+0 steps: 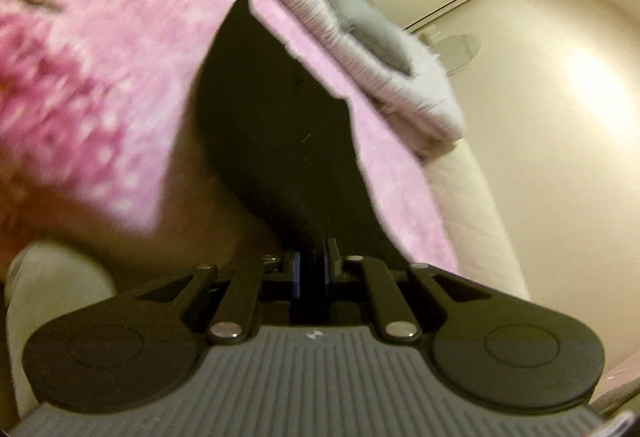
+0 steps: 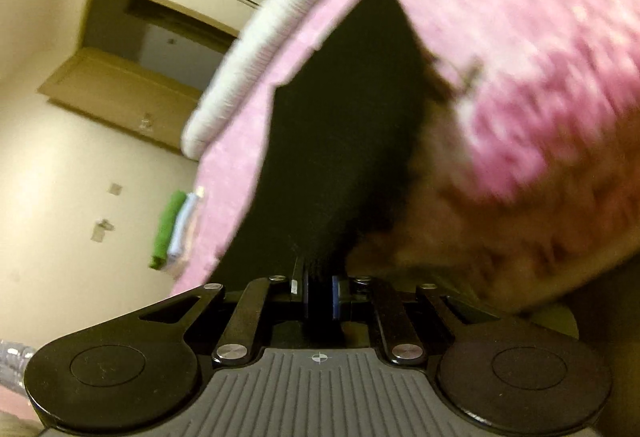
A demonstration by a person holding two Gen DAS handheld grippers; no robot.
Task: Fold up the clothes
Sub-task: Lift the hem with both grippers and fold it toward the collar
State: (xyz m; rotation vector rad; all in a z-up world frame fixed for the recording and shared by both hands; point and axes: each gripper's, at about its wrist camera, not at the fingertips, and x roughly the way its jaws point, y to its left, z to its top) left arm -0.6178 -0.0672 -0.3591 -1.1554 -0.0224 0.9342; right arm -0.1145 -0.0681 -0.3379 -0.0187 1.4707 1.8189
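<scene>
left hand-held gripper (image 1: 314,257): pressed together, pinching an edge of the black garment (image 1: 276,125).
right hand-held gripper (image 2: 320,295): same, pressed together on another edge of that black garment (image 2: 340,125).
black garment: held between both grippers, runs away from the fingers and spreads over the pink blanket (image 1: 100,57); looks lifted near the fingers, far end seems to rest on the blanket. Garment type: cannot tell, only dark cloth with a stepped outline.
surface: pink blanket over a bed; white quilted mattress edge (image 1: 472,205) shows past it.
beyond: striped grey-white cloth (image 1: 360,49) along the far blanket edge; green and light blue cloth (image 2: 174,227) hangs by the wall in the right view.
blur: heavy motion smear in both views, so both hands are probably moving.
progress: judgement only: a fold is under way, two-point grip on one edge. Whether this is an early fold or a last one, frames don't settle; no stack of folded pieces in view.
remaining: lay the held edge down flat, release.
</scene>
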